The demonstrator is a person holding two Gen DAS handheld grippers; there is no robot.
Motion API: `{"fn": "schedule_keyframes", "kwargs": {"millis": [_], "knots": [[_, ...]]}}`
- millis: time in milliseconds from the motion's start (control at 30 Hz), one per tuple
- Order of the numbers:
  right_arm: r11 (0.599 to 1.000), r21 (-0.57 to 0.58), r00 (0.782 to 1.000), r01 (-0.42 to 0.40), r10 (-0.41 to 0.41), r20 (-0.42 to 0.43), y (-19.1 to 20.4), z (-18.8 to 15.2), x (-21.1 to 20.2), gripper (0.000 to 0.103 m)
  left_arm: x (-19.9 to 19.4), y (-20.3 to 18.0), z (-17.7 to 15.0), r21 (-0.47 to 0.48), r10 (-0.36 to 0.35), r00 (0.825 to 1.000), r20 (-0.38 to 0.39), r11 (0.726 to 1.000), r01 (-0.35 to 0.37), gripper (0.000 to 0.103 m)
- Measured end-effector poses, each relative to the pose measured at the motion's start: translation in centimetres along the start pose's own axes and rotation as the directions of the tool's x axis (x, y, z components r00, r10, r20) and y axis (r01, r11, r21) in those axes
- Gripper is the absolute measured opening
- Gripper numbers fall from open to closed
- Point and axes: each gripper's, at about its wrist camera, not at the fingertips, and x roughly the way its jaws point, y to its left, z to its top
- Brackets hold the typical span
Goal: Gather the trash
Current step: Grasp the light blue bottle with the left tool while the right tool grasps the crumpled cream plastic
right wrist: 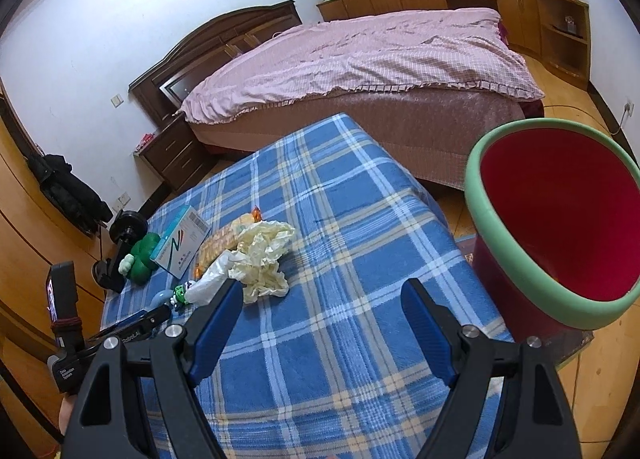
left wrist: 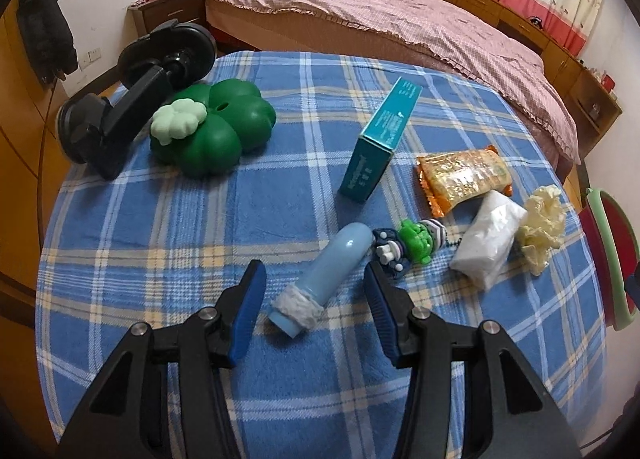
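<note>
The left tool [left wrist: 314, 279] hangs low over the counter [left wrist: 160, 219], which is draped in a blue plaid cloth. Its blue pads stand partly apart on either side of a pale blue bottle [left wrist: 326, 277] that lies on its side, capped end toward the camera with a band of white wrapping near the neck. The pads do not press on the bottle; a gap shows on both sides.

Just right of the bottle lies a small figurine keychain [left wrist: 404, 249] (green head, striped body). Farther right lie the scraps of trash: a white crumpled plastic bag [left wrist: 488, 243], touching a wad of cream crumpled paper or film [left wrist: 542, 229], and behind them an orange snack wrapper [left wrist: 464, 179]. A teal carton [left wrist: 380, 139] stands on edge near the middle of the counter. At the far left sit a green clover-shaped toy [left wrist: 216, 131] and a black suction-cup mount [left wrist: 132, 99].

The right tool [right wrist: 322, 299] is wide open and holds nothing, with bare cloth between its pads. The cream wad [right wrist: 262, 255] lies just beyond its left pad. A red bin with a green rim [right wrist: 500, 227] stands off the counter's right edge; something small may lie at its bottom, though the view is too dim to be sure. A bed with a pink cover [right wrist: 360, 59] lies beyond the counter.
</note>
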Motion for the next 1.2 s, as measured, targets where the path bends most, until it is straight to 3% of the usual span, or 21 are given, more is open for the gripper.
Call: {"fn": "schedule_keyframes", "kwargs": {"millis": [233, 300, 500, 767, 1000, 1200], "knots": [[1.000, -0.026, 1.000, -0.006, 0.005, -0.028, 1.1, 0.1, 1.4, 0.083, 0.0, -0.2, -0.2, 0.023, 0.019, 0.999, 0.033, 1.000, -0.020, 0.022], [0.999, -0.037, 0.999, -0.013, 0.011, -0.036, 1.6, 0.2, 2.0, 0.083, -0.1, 0.1, -0.2, -0.004, 0.004, 0.999, 0.034, 1.000, -0.004, 0.019], [0.998, -0.059, 0.998, -0.032, 0.028, -0.060, 3.2, 0.6, 4.1, 0.083, -0.9, 1.0, -0.1, -0.086, -0.014, 0.997, 0.072, 0.996, 0.020, 0.018], [0.995, -0.093, 0.995, -0.036, 0.027, -0.096, 5.0, 0.7, 7.5, 0.083, -1.9, 1.4, -0.1, -0.110, -0.048, 0.993, 0.111, 0.992, 0.060, 0.018], [0.998, -0.052, 0.991, -0.035, 0.028, -0.130, 4.8, 0.7, 9.8, 0.059, -2.2, 1.9, -0.2, -0.118, -0.103, 0.985, 0.138, 0.986, 0.119, 0.018], [0.997, -0.072, 0.992, -0.001, -0.008, -0.125, 5.6, 0.6, 10.7, 0.048, -1.9, 2.4, -0.3, -0.123, -0.145, 0.980, 0.139, 0.979, 0.162, 0.018]]}}
